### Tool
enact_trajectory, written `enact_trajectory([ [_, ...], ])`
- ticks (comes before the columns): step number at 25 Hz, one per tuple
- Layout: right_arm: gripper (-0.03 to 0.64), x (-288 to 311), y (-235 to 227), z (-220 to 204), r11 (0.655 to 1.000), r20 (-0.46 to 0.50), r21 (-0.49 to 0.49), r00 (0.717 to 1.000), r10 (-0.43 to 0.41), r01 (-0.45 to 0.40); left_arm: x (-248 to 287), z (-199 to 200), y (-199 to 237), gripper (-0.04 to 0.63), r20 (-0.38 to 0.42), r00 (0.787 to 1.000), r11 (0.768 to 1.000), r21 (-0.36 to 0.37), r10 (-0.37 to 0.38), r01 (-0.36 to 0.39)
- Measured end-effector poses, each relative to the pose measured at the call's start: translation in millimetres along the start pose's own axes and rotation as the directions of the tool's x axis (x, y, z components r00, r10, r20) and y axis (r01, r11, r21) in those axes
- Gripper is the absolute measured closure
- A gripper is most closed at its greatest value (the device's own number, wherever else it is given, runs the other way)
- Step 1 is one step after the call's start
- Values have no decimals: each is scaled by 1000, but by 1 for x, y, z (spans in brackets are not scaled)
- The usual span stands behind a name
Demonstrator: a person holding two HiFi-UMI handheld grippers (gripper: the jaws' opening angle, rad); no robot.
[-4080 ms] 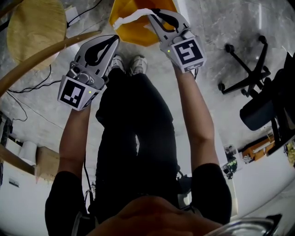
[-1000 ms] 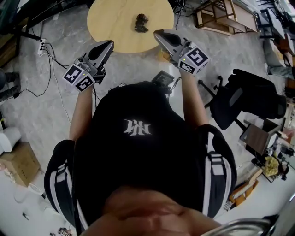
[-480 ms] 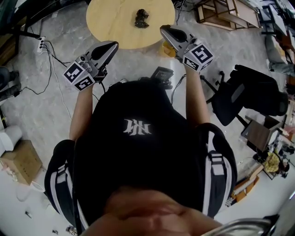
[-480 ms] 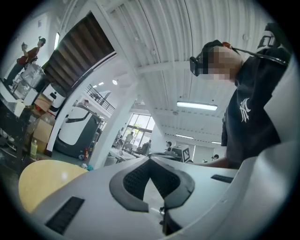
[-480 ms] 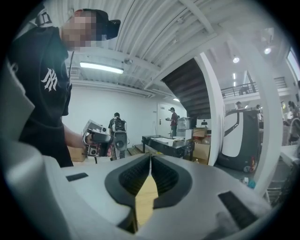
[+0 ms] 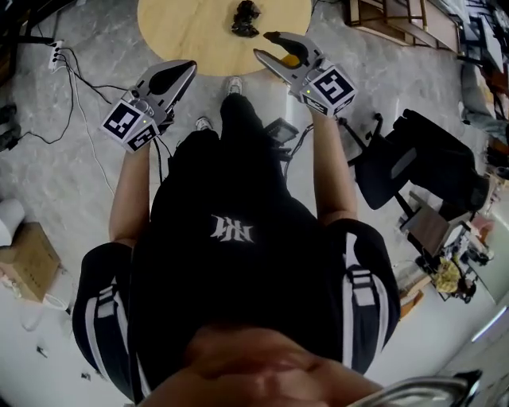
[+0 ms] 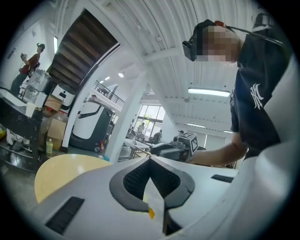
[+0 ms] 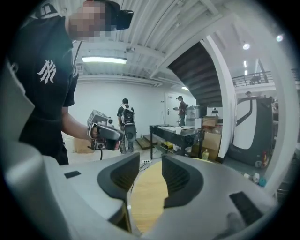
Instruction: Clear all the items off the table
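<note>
The person [image 6: 246, 238] stands facing the round wooden table [image 6: 199, 32] at twelve o'clock, close enough that one shoe [image 6: 235, 83] sits just off its rim. I take it they are stepping in for a pick. A black office chair [image 6: 421, 171] is parked at three o'clock and a cardboard box [image 6: 28, 262] lies at eight o'clock. Both are well apart from the path. Cables [image 6: 79, 87] trail across the floor at ten o'clock, near the left foot, and they look to me like the only trip hazard.

Both tools are held out low ahead of the body, aimed at the tabletop. The left gripper [image 6: 189, 70] is clenched, with nothing in it that I can make out. The right gripper [image 6: 262, 44] has its jaws opening and nothing between them, only bare tabletop beyond. That looks like readying for a grab. A yellow thing [image 6: 292, 59] shows behind that gripper, and I can't tell what it is.

The one item left is a dark lump [image 6: 245, 17], which rests on the table at twelve o'clock, apart from both tools. Nothing stands between it and them.
</note>
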State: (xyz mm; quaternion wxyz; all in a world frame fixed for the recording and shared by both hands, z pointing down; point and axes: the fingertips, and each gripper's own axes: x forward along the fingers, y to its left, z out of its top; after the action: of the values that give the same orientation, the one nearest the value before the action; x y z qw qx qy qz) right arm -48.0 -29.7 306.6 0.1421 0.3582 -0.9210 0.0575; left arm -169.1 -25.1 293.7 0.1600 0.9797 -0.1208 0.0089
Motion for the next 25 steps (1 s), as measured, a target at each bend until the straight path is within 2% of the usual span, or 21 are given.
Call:
enact_trajectory([
  [2, 462, 18, -21, -14, 999, -14, 7, 999, 37, -36, 17, -7, 24, 583, -17, 1000, 1000, -5, 26, -26],
  [4, 367, 37, -46, -33, 997, -21, 23, 997, 69, -68, 36, -18, 48, 583, -40, 998, 998, -4, 56, -56],
  [7, 365, 62, -77, -65, 994, -23, 40, 994, 106, -105, 62, -43, 74, 583, -102, 991, 996, 13, 88, -88],
  [8, 335, 69, -86, -76, 992, -25, 51, 993, 112, -111, 69, -52, 81, 583, -125, 988, 995, 18, 96, -94],
  [9, 254, 76, -96, -88, 992, -28, 64, 993, 115, -113, 78, -60, 89, 583, -141, 985, 995, 22, 102, -100],
  [10, 222, 83, -106, -100, 991, -31, 71, 993, 116, -113, 86, -67, 97, 583, -146, 984, 994, 23, 107, -104],
  [12, 205, 95, -123, -125, 991, -50, 68, 992, 117, -114, 103, -79, 111, 583, -141, 983, 993, 12, 115, -114],
  [13, 96, 101, -129, -139, 991, -66, 66, 991, 117, -113, 109, -85, 117, 583, -140, 983, 993, 4, 121, -122],
  [14, 35, 107, -133, -152, 991, -86, 63, 989, 119, -114, 114, -92, 123, 583, -140, 982, 992, -4, 128, -130],
  [18, 32, 133, -138, -206, 983, -205, 29, 962, 182, -179, 130, -121, 145, 583, -151, 978, 988, -31, 143, -149],
  [20, 32, 144, -138, -229, 976, -258, -1, 943, 210, -218, 140, -138, 151, 583, -173, 975, 990, -7, 137, -140],
  [22, 32, 152, -139, -243, 971, -289, -37, 933, 216, -237, 148, -154, 153, 583, -200, 972, 992, 17, 127, -126],
  [25, 32, 161, -139, -246, 966, -301, -62, 928, 220, -249, 154, -163, 153, 583, -211, 971, 994, 15, 108, -107],
])
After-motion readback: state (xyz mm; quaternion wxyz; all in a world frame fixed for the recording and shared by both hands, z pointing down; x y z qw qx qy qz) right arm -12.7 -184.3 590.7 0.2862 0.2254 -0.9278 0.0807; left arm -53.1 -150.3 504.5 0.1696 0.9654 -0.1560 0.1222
